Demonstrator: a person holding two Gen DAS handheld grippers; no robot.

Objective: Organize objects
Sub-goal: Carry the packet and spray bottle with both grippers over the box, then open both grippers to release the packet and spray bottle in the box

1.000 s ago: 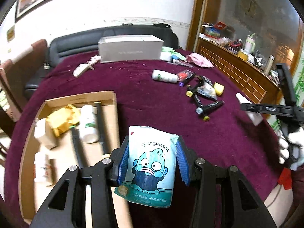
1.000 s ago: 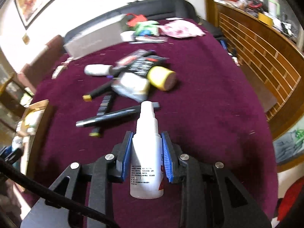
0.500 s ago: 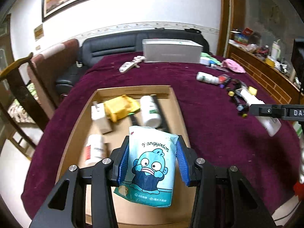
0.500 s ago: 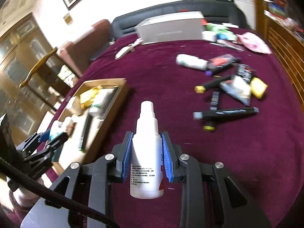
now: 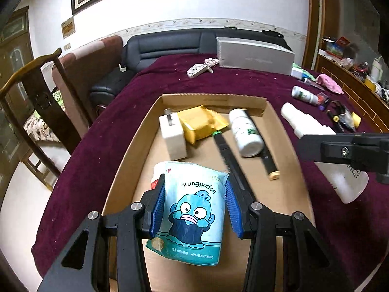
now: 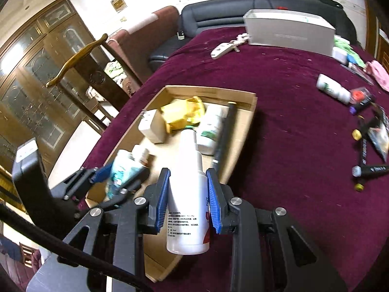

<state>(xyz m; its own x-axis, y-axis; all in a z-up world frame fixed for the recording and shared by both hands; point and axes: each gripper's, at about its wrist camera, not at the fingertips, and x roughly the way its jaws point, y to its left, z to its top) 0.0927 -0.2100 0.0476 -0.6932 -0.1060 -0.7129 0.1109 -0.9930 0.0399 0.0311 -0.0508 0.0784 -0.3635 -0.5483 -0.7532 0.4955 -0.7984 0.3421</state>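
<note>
One "Hangyodon" tissue pack [image 5: 192, 213]

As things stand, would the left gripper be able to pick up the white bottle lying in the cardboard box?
Probably not yet. The left gripper is already shut on the tissue pack, so its jaws are occupied. The white bottle lies uncovered in the cardboard box, so the way looks free once the pack is released.
</note>
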